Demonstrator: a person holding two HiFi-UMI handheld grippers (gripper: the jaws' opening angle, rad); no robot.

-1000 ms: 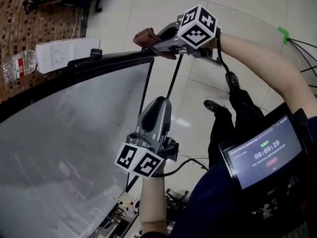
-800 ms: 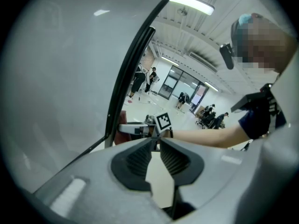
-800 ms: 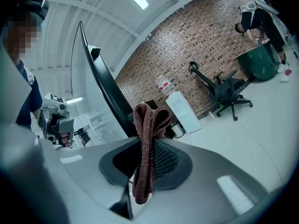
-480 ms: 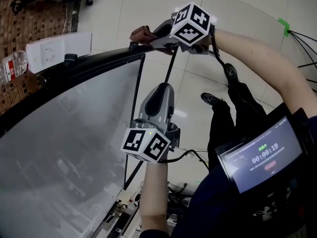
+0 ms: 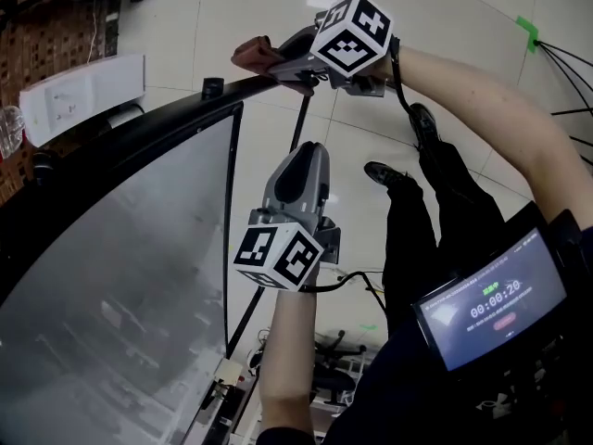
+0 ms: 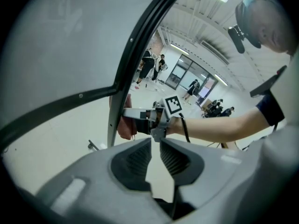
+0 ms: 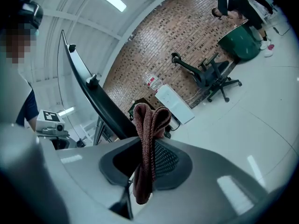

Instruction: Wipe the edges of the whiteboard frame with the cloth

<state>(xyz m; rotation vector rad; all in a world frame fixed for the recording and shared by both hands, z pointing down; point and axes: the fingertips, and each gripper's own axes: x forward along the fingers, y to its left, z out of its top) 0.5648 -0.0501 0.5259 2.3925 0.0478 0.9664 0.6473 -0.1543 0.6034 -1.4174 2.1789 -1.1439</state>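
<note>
Right gripper [image 5: 281,61]: jaws clamped on the folded brown cloth [image 5: 252,54]. The right gripper view confirms the grip, with the cloth [image 7: 147,125] pinched between the pads [image 7: 163,160] and its doubled end standing out past the tips.

Location of cloth: at the upper corner of the black whiteboard frame [image 5: 139,130], where the thick top bar ends. From the left gripper view the cloth [image 6: 122,121] lies just beside the frame's side edge [image 6: 140,36]. Contact appears likely but cannot be confirmed from these angles.

Left gripper [image 5: 309,153]: jaws nearly together, a narrow slit between them showing only floor, nothing held. It hangs off the board to the right of the side edge, tips aimed toward the right gripper.

Change since a second ago, head view: the cloth remains at the same corner. The left gripper, earlier overlapping the side edge, now stands apart from it. The water bottle [image 5: 7,128] at the left has slipped almost out of picture. The wrist screen [image 5: 491,309] counter has advanced by one.
</note>
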